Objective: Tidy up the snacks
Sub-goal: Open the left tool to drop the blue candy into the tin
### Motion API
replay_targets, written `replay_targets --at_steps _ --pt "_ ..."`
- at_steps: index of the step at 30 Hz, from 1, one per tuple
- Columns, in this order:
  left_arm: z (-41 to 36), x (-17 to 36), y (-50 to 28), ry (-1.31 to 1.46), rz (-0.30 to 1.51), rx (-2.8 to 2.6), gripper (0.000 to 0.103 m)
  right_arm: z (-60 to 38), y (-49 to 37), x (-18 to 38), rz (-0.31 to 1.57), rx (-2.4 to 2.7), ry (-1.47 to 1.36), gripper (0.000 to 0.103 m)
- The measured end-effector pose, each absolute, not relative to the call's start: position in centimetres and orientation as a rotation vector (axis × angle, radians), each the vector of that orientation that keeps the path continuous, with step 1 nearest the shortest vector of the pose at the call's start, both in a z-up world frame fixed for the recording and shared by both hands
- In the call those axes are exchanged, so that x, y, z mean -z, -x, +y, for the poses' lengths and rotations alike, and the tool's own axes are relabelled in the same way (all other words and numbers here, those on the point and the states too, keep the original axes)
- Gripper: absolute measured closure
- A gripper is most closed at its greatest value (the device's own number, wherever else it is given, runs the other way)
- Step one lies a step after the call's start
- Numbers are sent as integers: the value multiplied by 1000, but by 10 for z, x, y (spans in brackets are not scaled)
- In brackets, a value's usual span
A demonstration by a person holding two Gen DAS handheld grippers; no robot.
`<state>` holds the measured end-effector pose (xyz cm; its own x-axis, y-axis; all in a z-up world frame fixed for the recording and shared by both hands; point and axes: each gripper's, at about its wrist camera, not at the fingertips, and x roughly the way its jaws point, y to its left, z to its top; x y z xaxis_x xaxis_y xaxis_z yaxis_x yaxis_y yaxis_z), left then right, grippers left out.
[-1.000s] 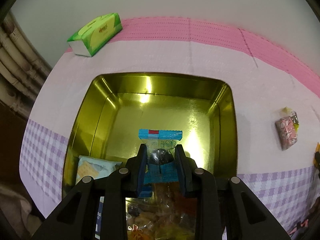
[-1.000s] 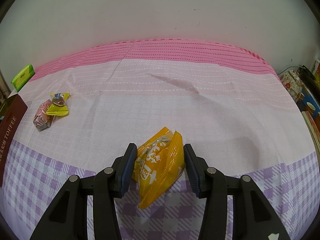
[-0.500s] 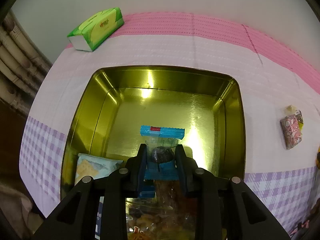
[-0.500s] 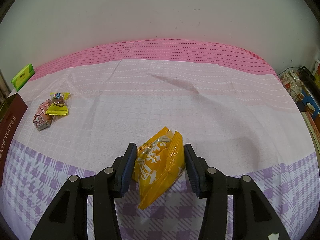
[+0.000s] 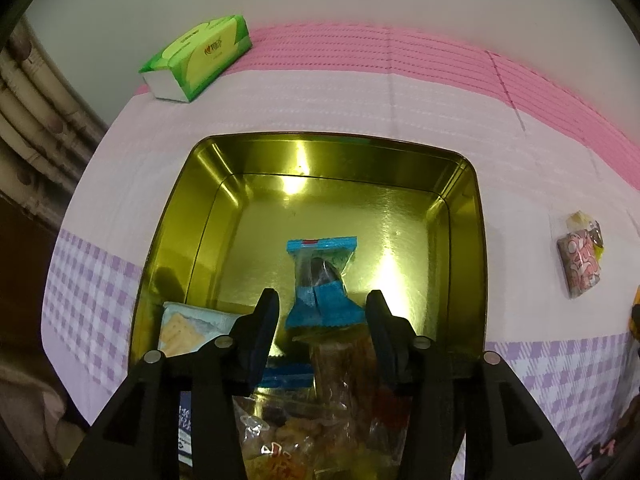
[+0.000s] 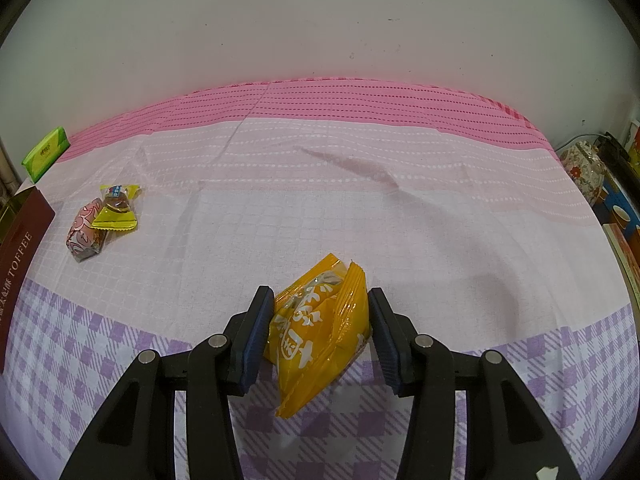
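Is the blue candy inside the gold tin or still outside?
Inside. The blue-wrapped candy lies on the shiny floor of the open gold metal tin, between the opening jaws of the left gripper, which no longer pinch it.

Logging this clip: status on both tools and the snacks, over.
Left tool opening, blue packet loose between its pads, over gold tin. Right tool clamped on orange packet. Two candies left on cloth. Nothing blocking.

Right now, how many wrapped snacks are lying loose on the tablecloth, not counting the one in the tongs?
2: a pink-wrapped candy and a yellow-wrapped candy, touching each other at the cloth's left side near the toffee tin. Others may lie outside the view.
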<state>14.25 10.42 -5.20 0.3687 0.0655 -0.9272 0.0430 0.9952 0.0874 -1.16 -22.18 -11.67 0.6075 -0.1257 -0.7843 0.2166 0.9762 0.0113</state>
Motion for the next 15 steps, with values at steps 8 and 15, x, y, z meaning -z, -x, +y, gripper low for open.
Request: replay_targets --at_steps 8,15 --pt "101 40 -132 -103 1176 21 48 -222 12 117 897 198 -109 58" --pt "101 28 -114 -109 1143 48 47 -222 12 117 897 199 -108 58"
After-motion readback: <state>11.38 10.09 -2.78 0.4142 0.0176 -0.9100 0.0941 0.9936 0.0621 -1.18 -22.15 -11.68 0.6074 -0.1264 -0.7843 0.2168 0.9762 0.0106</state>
